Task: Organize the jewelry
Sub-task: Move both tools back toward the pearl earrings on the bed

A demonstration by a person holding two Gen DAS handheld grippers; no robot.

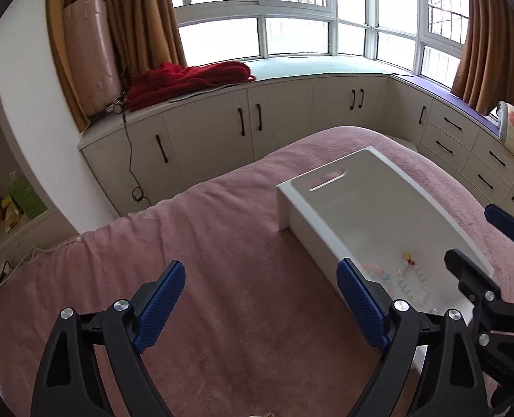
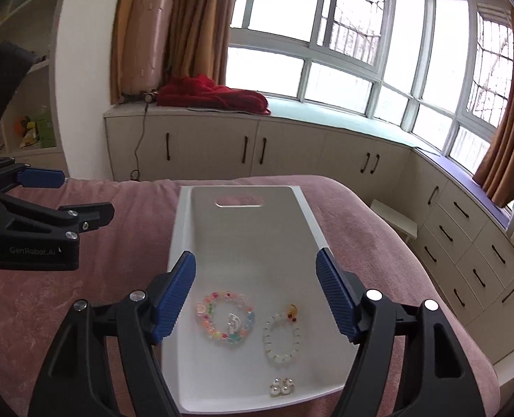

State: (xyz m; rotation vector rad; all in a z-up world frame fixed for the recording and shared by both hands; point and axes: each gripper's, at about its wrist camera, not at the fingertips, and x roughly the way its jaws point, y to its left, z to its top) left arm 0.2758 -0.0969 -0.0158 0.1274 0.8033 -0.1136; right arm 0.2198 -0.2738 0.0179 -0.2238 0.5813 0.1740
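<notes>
A white tray [image 2: 250, 236] with a handle slot lies on the pink bedspread. In it are a colourful bead bracelet [image 2: 226, 318], a white bead bracelet [image 2: 282, 335] with a yellow charm, and a small pearl cluster [image 2: 282, 386]. My right gripper [image 2: 255, 290] is open and empty, hovering over the tray's near end above the bracelets. My left gripper [image 1: 260, 300] is open and empty over the bedspread, left of the tray [image 1: 368, 208]. The bracelets [image 1: 411, 279] show faintly in the left wrist view. The left gripper [image 2: 88, 196] also shows in the right wrist view.
The pink bedspread [image 1: 222, 243] covers the bed. Beyond it stand cream cabinets [image 2: 291, 149] under a bay window, with a red cloth [image 2: 215, 99] and a pink cylinder [image 2: 145, 45] on the sill. Shelves [image 1: 10, 201] stand at the left.
</notes>
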